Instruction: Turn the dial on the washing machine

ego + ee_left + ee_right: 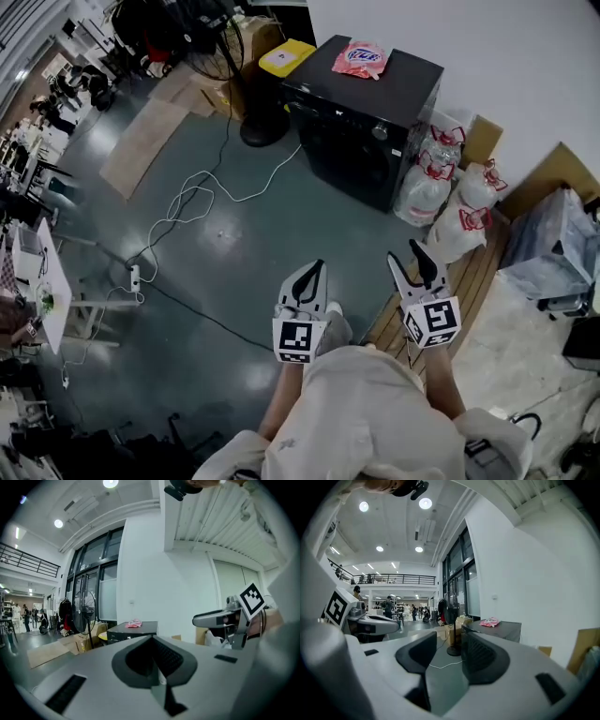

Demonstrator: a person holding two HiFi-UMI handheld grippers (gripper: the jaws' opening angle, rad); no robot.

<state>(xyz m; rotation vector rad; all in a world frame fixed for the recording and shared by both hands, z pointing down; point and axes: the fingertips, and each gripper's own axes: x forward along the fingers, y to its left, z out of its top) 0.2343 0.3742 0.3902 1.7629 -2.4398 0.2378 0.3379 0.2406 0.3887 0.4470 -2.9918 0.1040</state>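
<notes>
Black washing machine (pixel 342 155) w/ dial (pixel 380 132) by wall, well ahead of both grippers, pink packet (pixel 360 58) on top, bags (pixel 439 183) beside, white cable (pixel 202 197) on floor between; left gripper (pixel 319 267) jaws clenched, empty; right gripper (pixel 406 253) jaws slightly apart, empty

A shiny grey-green floor (pixel 234 234) surrounds a black standing fan (pixel 262 127); tall windows (pixel 460 576) are behind it, and a white wall (pixel 487 47) is at its right.

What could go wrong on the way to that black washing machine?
The white cable loops over the floor before the washing machine; the person could trip on it. The dial looks small, so the right gripper may miss it. Full plastic bags crowd the machine's side and could get bumped.
</notes>
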